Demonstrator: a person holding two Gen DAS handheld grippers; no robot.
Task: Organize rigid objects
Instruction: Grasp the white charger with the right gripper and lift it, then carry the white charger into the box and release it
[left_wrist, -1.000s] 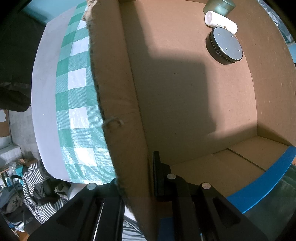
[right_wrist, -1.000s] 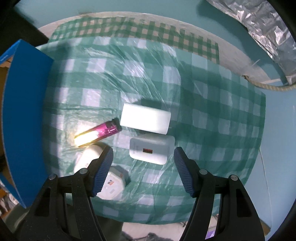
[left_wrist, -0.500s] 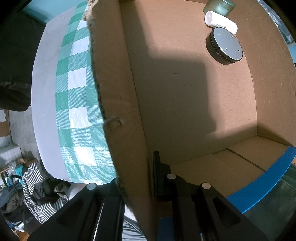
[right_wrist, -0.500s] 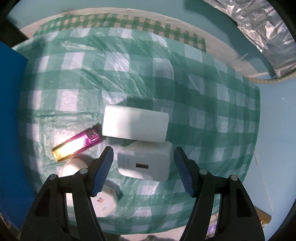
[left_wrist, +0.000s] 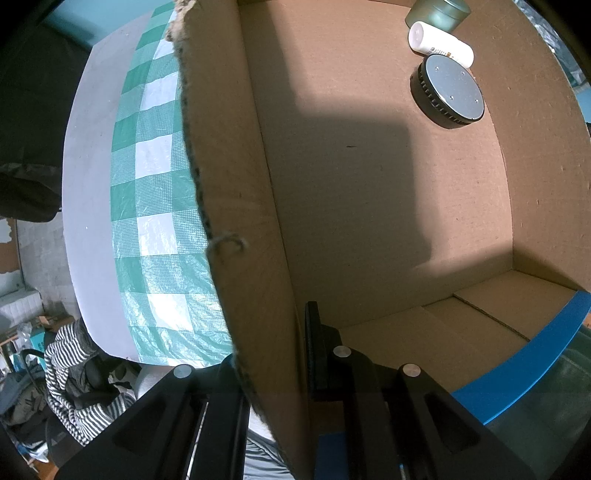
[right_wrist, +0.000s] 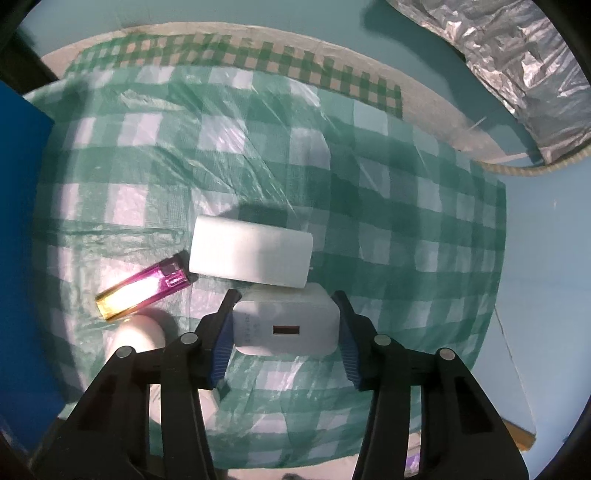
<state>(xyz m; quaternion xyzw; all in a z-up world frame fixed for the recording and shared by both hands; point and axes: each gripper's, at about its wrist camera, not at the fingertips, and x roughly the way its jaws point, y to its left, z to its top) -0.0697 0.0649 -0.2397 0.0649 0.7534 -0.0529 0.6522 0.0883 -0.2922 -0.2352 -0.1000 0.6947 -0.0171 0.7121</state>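
Note:
A white charger (right_wrist: 286, 328) with a USB port lies on the green checked cloth (right_wrist: 388, 221). My right gripper (right_wrist: 284, 306) points down around it, its jaws closing, and both blue pads (right_wrist: 221, 343) touch the charger's sides. A white oblong block (right_wrist: 251, 254) lies just beyond it, and a pink and gold lighter (right_wrist: 142, 291) to the left. My left gripper (left_wrist: 269, 343) is shut on the near wall of the cardboard box (left_wrist: 229, 184). Inside the box lie a black round disc (left_wrist: 448, 90), a white tube (left_wrist: 439, 44) and a green jar (left_wrist: 437, 13).
A white rounded object (right_wrist: 140, 334) sits partly under my right gripper's left finger. The box's blue outer side (right_wrist: 22, 221) stands at the left. Crumpled foil (right_wrist: 517, 66) lies at the far right. Striped clothing (left_wrist: 70, 373) lies below the table edge.
My right gripper came down over the white charger and its jaws narrowed from wide apart to touching both its sides. The left gripper and the box have not moved.

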